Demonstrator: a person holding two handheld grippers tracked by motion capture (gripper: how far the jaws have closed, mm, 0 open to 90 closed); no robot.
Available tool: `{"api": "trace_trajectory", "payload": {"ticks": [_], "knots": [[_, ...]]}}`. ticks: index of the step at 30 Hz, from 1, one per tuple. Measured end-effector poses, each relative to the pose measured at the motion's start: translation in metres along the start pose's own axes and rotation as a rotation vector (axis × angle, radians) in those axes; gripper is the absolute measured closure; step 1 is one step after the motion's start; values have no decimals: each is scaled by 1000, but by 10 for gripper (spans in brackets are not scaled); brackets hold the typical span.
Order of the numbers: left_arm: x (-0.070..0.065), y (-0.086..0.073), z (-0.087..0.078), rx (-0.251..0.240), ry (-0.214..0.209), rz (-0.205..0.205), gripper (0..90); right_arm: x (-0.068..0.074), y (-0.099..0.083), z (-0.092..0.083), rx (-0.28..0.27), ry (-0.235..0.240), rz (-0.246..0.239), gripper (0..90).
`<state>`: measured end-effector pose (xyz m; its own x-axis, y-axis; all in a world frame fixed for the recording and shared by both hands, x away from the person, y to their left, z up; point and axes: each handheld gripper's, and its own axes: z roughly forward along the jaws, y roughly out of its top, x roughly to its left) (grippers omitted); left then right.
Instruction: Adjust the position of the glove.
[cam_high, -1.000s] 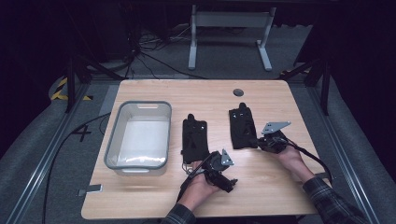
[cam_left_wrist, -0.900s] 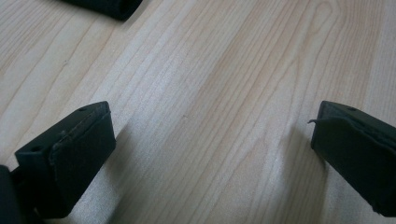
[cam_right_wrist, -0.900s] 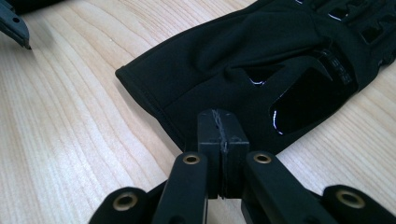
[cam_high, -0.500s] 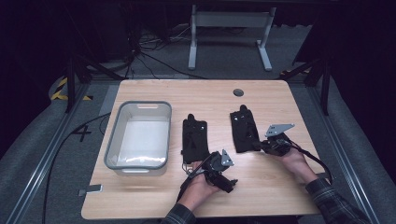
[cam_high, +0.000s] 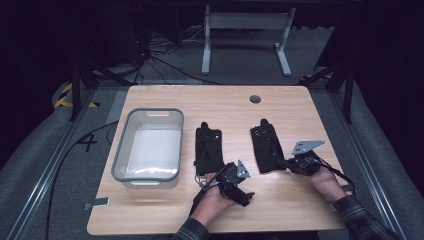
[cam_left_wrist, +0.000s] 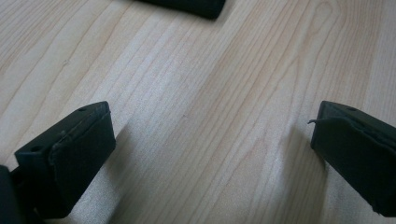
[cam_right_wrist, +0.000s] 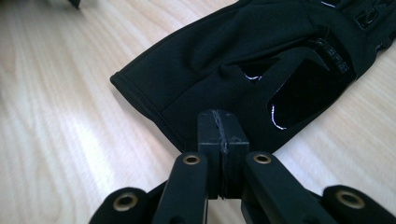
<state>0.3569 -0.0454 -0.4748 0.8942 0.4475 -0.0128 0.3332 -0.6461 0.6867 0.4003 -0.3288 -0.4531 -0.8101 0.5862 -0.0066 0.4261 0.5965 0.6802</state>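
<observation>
Two black gloves lay on the wooden surface (cam_high: 165, 215), each with its long axis running near to far, cuff toward the person and fingertips pointing to the far edge. The left glove (cam_high: 208, 149) sat just right of the single grey bin (cam_high: 124, 159); the right glove (cam_high: 267, 145) lay well apart from it, further right and tilted slightly so its far end leaned left.

The right tool (cam_high: 287, 163) had its jaws clenched together at the near cuff edge of the right glove (cam_right_wrist: 261, 70). In the right gripper view the pads met flush right at the hem; whether a pinch of fabric sat between them I could not tell, though they seemed to be closed on nothing.

The left tool (cam_high: 248, 197) (held low over bare wood, near the left glove's cuff) pointed rightward with its jaws released and spread wide, nothing between them in the left gripper view.
</observation>
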Motion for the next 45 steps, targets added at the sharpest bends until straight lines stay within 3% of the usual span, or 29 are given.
{"api": "trace_trajectory", "payload": {"ticks": [10, 14, 21, 25, 29, 33, 38, 40, 45], "knots": [[0, 0, 0, 1, 0, -1, 0, 13, -15, -17, 23, 3, -6, 900], [0, 0, 0, 3, 1, 0, 1, 27, -23, -25, 34, 15, -23, 900], [0, 0, -1, 5, 1, 0, 1, 38, -28, -33, 32, 26, -40, 900], [0, 0, -1, 5, 1, 0, 1, 27, -19, -37, -24, 15, -17, 900], [0, 0, 0, 2, 2, -2, 1, 2, -2, -32, -64, -28, 1, 900], [0, 0, 0, 4, 1, -2, 1, -13, 7, -19, -52, -49, 4, 900], [0, 0, 0, 5, 1, -2, 1, -20, 5, -6, -9, -49, 7, 900], [0, 0, 0, 4, 2, -2, 1, -19, 1, -4, 18, -46, -3, 900], [-1, 0, -1, 5, 1, 0, 1, -10, -5, -9, 22, -28, -12, 900]]}}
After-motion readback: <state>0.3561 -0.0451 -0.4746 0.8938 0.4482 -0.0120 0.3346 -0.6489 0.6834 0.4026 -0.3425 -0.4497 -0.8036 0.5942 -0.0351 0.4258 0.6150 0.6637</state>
